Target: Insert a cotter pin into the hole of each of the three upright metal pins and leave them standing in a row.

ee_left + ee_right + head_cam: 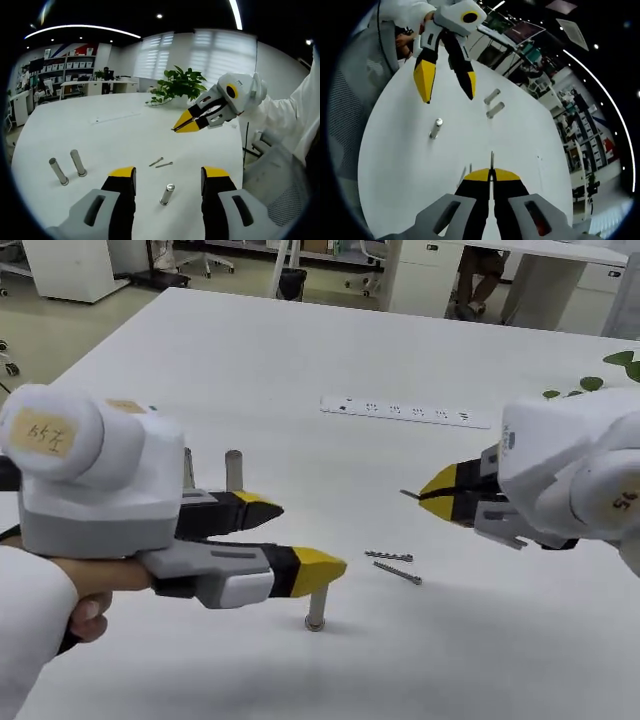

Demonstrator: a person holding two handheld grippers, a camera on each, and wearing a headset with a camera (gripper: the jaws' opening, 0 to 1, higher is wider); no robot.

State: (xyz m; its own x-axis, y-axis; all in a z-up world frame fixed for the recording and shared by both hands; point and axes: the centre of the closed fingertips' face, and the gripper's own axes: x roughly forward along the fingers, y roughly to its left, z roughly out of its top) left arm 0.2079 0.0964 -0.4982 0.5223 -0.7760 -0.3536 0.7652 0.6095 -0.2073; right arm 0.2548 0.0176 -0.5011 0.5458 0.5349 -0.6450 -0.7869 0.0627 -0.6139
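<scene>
Three upright grey cylindrical metal pins (233, 470) stand on the white table (250, 370): two side by side, the third pin (316, 612) apart (partly behind a jaw). The left gripper (300, 537) has its jaws spread and holds nothing. The right gripper (432, 494) is clamped on one thin metal cotter pin (409, 494). Two loose cotter pins (389, 556) lie near the third pin, apparently not touching each other.

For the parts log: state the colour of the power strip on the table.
White; the power strip shows best in the head view.
</scene>
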